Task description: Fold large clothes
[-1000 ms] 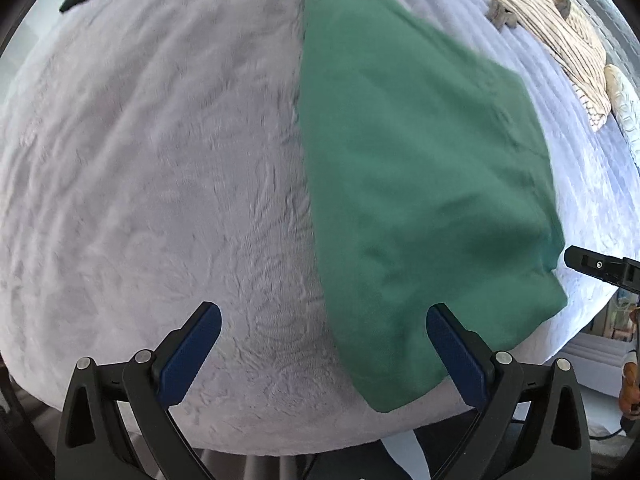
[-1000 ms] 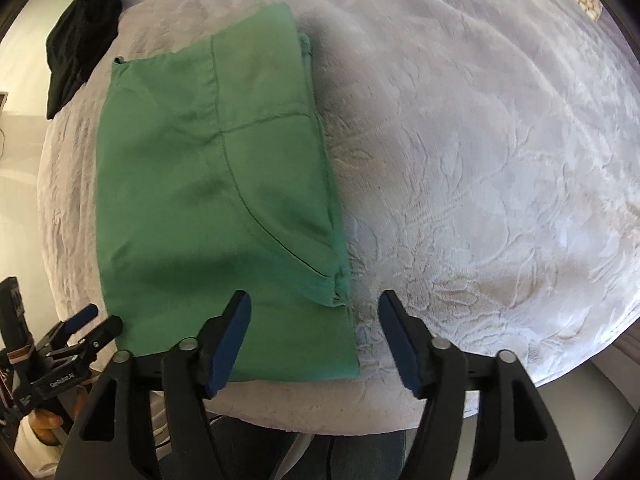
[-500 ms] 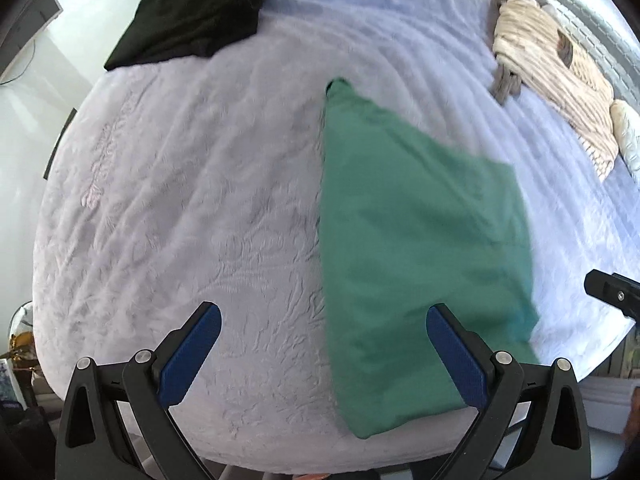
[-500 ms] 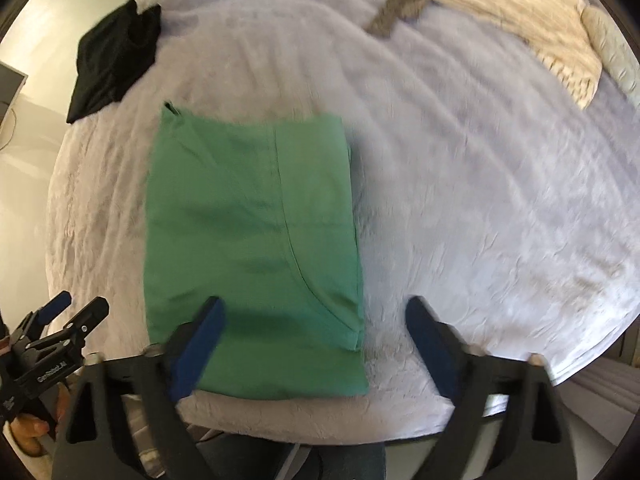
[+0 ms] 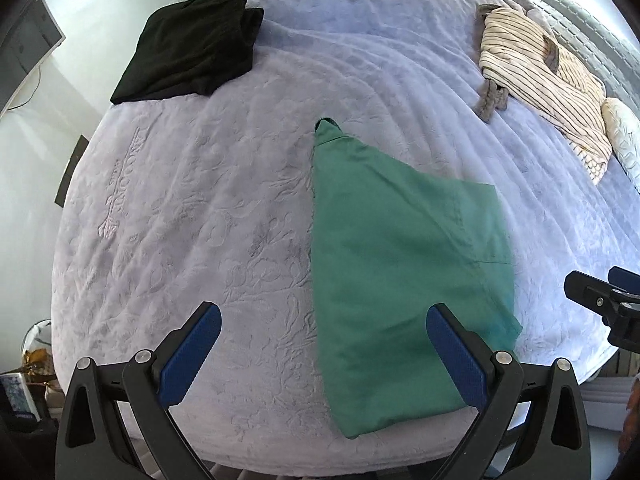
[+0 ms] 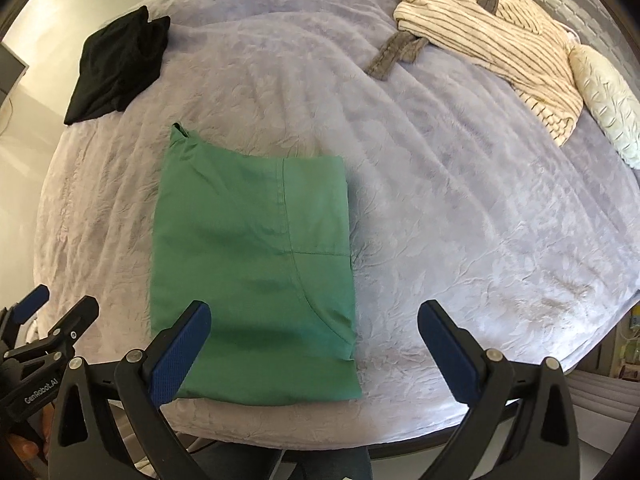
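While both tools hang over the near edge of the bed, I see the left gripper (image 5: 324,356) at the bottom of its own view with blue pads spread wide and nothing between them, and the right gripper (image 6: 314,354) just as wide in its view, its jaws having just been opening, also empty.

Just beyond them, at lower centre of both frames, lies the folded green cotton garment (image 6: 252,264), a neat flat rectangle on the pale lilac embossed bedspread (image 6: 460,208), with a small loop or tab poking out at its far left corner. I judge it light, soft and limp: it will sag and unfold unless taken by a doubled edge, so I would pinch the two near corners through all layers.

Further off, a folded black garment (image 5: 192,48) sits at upper left, and a cream striped fleece robe (image 6: 492,36) lies crumpled at upper right, probably the next piece.
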